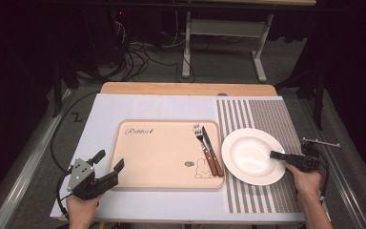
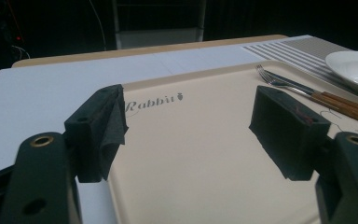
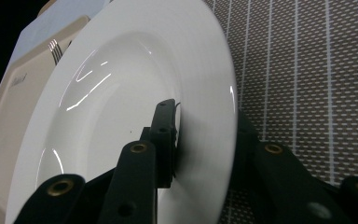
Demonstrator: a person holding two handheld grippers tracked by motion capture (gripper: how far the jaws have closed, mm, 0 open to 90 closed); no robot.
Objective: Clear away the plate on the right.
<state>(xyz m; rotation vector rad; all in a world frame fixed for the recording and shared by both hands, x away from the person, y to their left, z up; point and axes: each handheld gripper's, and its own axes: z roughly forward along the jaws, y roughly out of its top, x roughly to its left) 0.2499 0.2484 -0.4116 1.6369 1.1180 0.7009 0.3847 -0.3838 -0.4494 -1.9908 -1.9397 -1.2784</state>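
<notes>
The left gripper (image 1: 108, 167) is held open at the near left corner of the tray (image 1: 162, 179); the plate (image 1: 248, 152) lies on the mat (image 1: 286, 119), its right rim clamped by the right gripper (image 1: 277, 155).

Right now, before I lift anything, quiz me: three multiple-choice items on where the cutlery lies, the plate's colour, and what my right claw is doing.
1. Where do the fork and knife lie?
A. On the plate
B. On the tray's right part
C. On the striped mat

2. What colour is the plate?
A. White
B. Blue
C. Black

3. How does the right claw stand?
A. Hovering wide open above the tray
B. Holding the fork
C. Jaws astride the plate's rim

Key: 1 B, both rest on the beige tray. 2 A, plain white. 3 C, the right gripper view shows one jaw on each side of the rim.
</notes>
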